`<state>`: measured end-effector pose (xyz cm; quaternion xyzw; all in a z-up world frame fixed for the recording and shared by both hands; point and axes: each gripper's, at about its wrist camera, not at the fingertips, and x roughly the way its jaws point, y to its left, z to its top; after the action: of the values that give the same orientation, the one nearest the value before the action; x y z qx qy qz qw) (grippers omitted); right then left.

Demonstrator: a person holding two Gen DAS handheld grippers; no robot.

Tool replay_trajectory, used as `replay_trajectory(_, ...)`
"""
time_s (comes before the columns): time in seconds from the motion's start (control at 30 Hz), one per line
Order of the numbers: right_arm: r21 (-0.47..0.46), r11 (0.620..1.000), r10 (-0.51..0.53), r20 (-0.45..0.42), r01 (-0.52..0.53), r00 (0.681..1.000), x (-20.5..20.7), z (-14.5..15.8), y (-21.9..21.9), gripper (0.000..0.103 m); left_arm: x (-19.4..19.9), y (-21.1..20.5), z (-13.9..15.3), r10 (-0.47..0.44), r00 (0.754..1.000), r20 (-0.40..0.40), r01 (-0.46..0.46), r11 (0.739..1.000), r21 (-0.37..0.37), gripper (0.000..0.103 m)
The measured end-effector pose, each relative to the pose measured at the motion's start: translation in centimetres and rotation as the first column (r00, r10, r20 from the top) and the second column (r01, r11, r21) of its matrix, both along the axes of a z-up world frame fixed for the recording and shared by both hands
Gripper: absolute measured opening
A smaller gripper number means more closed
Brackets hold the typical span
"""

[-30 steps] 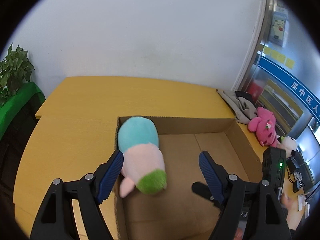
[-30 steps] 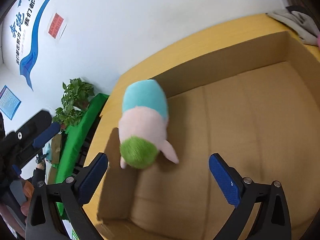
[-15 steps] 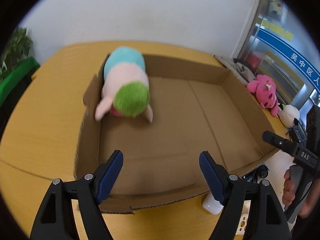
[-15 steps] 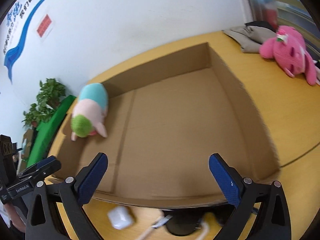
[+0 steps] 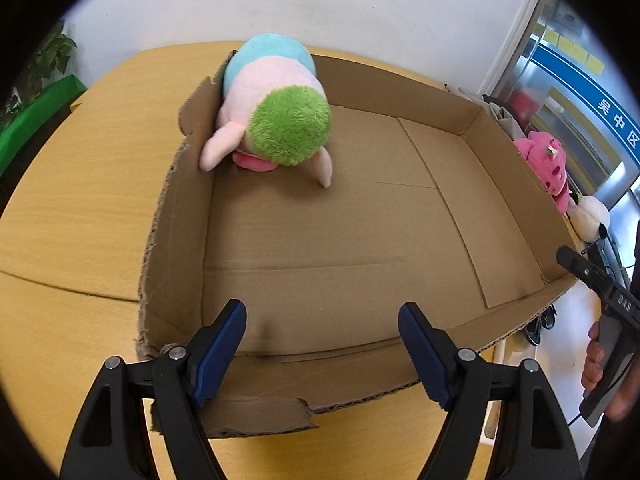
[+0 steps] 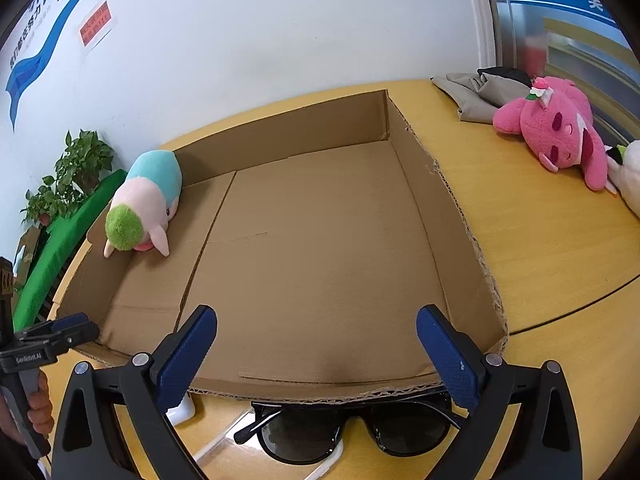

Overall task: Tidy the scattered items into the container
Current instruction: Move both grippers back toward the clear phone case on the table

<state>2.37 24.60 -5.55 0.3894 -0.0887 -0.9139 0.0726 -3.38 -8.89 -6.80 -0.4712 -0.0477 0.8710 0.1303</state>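
While both hang over the near edge of the cardboard box [image 5: 180,216], my left claw [image 5: 322,344] and my right claw [image 6: 316,344] stand with jaws wide apart, holding nothing. Black sunglasses [image 6: 352,428] lie on the table [image 6: 560,248] just outside the near box wall, below my right claw. The pastel plush toy [image 5: 276,108] sits inside the box, against its far left corner. A pink plush [image 6: 560,132] lies on the table, well right of the box.

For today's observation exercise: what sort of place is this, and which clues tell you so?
Probably an office or public service room. A white wall carries a blue banner and red notice, a potted plant stands in the corner, and a large wooden table holds the cardboard box.
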Motion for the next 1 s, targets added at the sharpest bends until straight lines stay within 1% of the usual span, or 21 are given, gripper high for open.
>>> replay_trajectory(0.1, -0.033, 0.999, 0.018, -0.001, -0.018, 1.000, 0.5, 0.2, 0.6, 0.102, 1.0, -0.3, 0.9, 0.020, 0.999, -0.025, -0.021, 1.000, -0.011, 0.078)
replay_trajectory(0.17, -0.057, 0.998, 0.010, -0.018, -0.011, 1.000, 1.2, 0.9, 1.4, 0.103, 2.1, -0.5, 2.0, 0.020, 0.997, -0.070, -0.021, 1.000, -0.016, 0.078)
replay_trajectory(0.27, -0.064, 0.998, 0.002, -0.061, -0.006, 0.998, 2.5, 2.1, 2.1, 0.103, 4.7, -1.0, 4.7, 0.003, 0.987, -0.159, -0.004, 1.000, -0.002, 0.079)
replay_trajectory(0.37, -0.027, 0.999, 0.032, -0.087, -0.034, 0.996, 3.8, 3.0, 1.4, 0.103, 7.7, -1.9, 6.5, -0.002, 0.970, -0.242, -0.001, 1.000, -0.012, 0.080)
replay_trajectory(0.47, 0.019, 0.998, 0.068, -0.096, -0.067, 0.993, 4.9, 3.1, 0.0, 0.103, 9.5, -1.9, 6.9, -0.001, 0.963, -0.271, -0.009, 0.999, -0.034, 0.080)
replay_trajectory(0.53, 0.048, 0.994, 0.100, -0.100, -0.095, 0.990, 5.5, 2.7, -0.9, 0.103, 10.4, -1.7, 6.7, 0.003, 0.963, -0.271, -0.012, 0.999, -0.032, 0.080)
replay_trajectory(0.63, 0.084, 0.988, 0.138, -0.079, -0.131, 0.987, 6.0, 1.3, -2.0, 0.103, 11.3, -0.4, 5.9, -0.010, 0.965, -0.261, 0.002, 1.000, -0.030, 0.080)
replay_trajectory(0.7, 0.088, 0.983, 0.164, -0.054, -0.159, 0.985, 6.1, 0.5, -2.0, 0.103, 11.8, 0.8, 5.0, -0.048, 0.972, -0.231, 0.050, 0.999, 0.005, 0.080)
replay_trajectory(0.8, 0.085, 0.977, 0.196, -0.011, -0.194, 0.981, 6.3, -0.8, -1.8, 0.103, 12.2, 3.2, 3.4, -0.115, 0.976, -0.183, 0.127, 0.990, 0.056, 0.080)
replay_trajectory(0.9, 0.070, 0.981, 0.179, 0.059, -0.183, 0.982, 6.2, -2.4, -1.1, 0.102, 12.2, 5.7, 1.9, -0.186, 0.973, -0.139, 0.197, 0.978, 0.068, 0.080)
replay_trajectory(1.0, 0.065, 0.983, 0.166, 0.112, -0.173, 0.980, 6.3, -3.6, -0.9, 0.101, 12.0, 8.2, 0.3, -0.241, 0.966, -0.089, 0.247, 0.966, 0.071, 0.080)
